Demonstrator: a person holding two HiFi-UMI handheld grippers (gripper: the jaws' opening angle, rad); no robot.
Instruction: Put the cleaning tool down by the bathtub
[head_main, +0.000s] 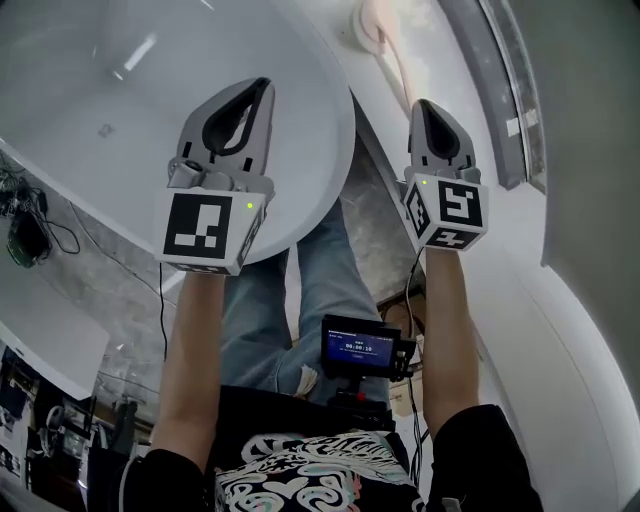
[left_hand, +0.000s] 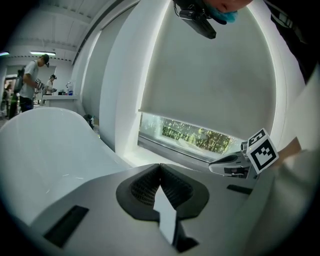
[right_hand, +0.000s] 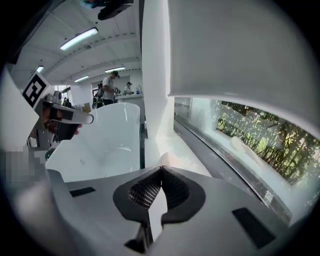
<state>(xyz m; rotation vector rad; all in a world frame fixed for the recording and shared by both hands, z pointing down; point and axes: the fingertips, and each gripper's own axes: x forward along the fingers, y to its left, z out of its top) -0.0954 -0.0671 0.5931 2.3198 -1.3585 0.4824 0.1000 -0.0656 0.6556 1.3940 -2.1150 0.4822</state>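
Left gripper (head_main: 258, 95) and right gripper (head_main: 428, 112) are both squeezed closed, holding nothing. The cleaning tool (head_main: 372, 25) lies by the bathtub (head_main: 110, 140); looks done, just back away

Ahead and right of the left gripper (left_hand: 160, 167), a half-lowered roller blind (left_hand: 210, 85) hangs over a window (left_hand: 152, 125) showing trees (left_hand: 200, 137), and far to its left two people (left_hand: 31, 82) stand at a counter (left_hand: 59, 97).
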